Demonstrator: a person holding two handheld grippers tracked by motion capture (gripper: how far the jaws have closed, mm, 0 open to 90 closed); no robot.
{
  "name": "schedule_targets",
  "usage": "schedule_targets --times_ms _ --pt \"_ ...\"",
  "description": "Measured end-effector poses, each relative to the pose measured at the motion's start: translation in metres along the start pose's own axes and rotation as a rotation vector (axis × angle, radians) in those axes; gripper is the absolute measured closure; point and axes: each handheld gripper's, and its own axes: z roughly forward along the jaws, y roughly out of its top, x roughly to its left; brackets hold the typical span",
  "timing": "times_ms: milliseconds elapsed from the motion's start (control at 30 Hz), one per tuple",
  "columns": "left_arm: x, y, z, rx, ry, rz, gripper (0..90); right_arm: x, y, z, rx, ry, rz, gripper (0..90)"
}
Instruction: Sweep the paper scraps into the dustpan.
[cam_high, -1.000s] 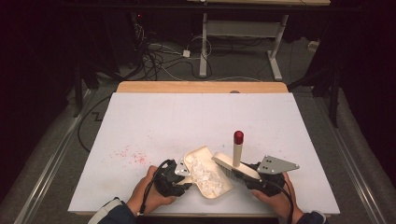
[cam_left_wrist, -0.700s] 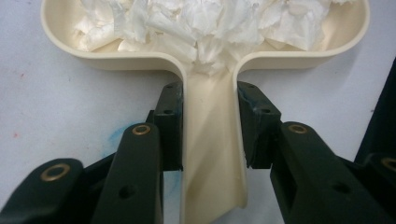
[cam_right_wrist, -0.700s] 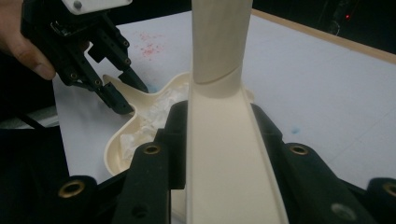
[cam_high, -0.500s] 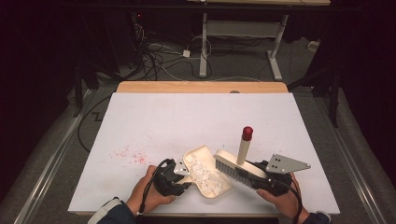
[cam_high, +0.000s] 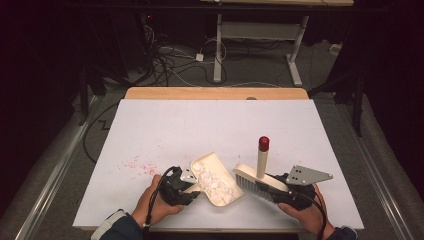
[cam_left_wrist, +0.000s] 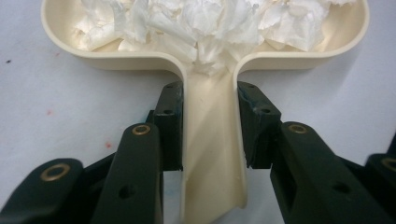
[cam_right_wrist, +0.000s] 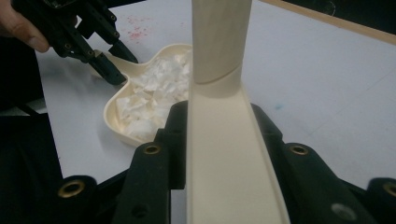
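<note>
A white-topped table (cam_high: 215, 130) with a wooden strip (cam_high: 216, 93) along its far edge stands in a dim room on grey floor (cam_high: 60, 165), lit from above, while tangled cables (cam_high: 175, 62) and the white legs of a desk frame (cam_high: 257, 45) lie beyond it in shadow.

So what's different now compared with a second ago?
The right claw has tipped the brush: its red-capped handle, which leaned slightly left a second ago, now stands about upright, a little farther right, and the grey plate on that claw has shifted right too. The left claw keeps its grip on the dustpan handle, and the pan with its white paper scraps has stayed in place on the table.
</note>
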Motion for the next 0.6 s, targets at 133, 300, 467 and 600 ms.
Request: schedule_targets --times_ms 133,300,467,600 --pt "0.005 -0.001 -0.002 -0.007 0.014 -0.019 63.5 -0.001 0.000 -0.001 -0.002 -0.003 0.004 67.4" --pt "0.011 -0.003 -0.004 -0.011 0.031 -0.039 63.5 -0.004 0.000 -0.005 -0.004 -0.012 0.009 67.3" --pt "0.018 -0.006 -0.007 -0.016 0.047 -0.065 63.5 -0.009 -0.002 -0.009 -0.006 -0.025 0.024 67.4" --pt "0.025 -0.010 -0.010 -0.027 0.069 -0.093 63.5 -0.012 -0.002 -0.012 -0.006 -0.034 0.030 67.3"
